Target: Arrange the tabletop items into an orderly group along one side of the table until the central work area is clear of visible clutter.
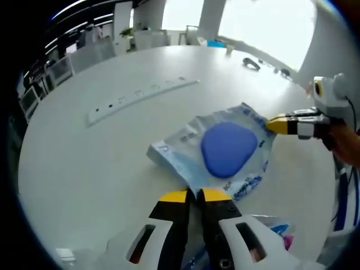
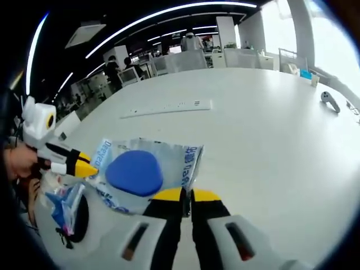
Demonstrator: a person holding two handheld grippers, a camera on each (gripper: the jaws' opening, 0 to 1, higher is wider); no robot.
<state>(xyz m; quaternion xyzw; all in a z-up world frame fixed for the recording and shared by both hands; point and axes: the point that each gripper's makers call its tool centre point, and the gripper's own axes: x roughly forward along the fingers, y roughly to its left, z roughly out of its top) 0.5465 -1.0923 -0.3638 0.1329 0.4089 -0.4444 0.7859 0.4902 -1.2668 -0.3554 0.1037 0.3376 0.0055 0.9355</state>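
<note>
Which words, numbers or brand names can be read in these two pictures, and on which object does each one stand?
None can be read with certainty.
Blue print along the edges of the clear packet, which holds a blue pad: too blurred to read in both views.
Small marks on the long white strip on the table: too small to read.
Both grippers, left and right, pinch the packet's edges and carry no readable text.

Opposed close views — shared packet (image 1: 228, 149)

Daylight from blown-out windows (image 1: 264, 25) glares across the desk (image 1: 84, 163); ceiling strip lights (image 2: 169, 12) bend with fisheye distortion.
</note>
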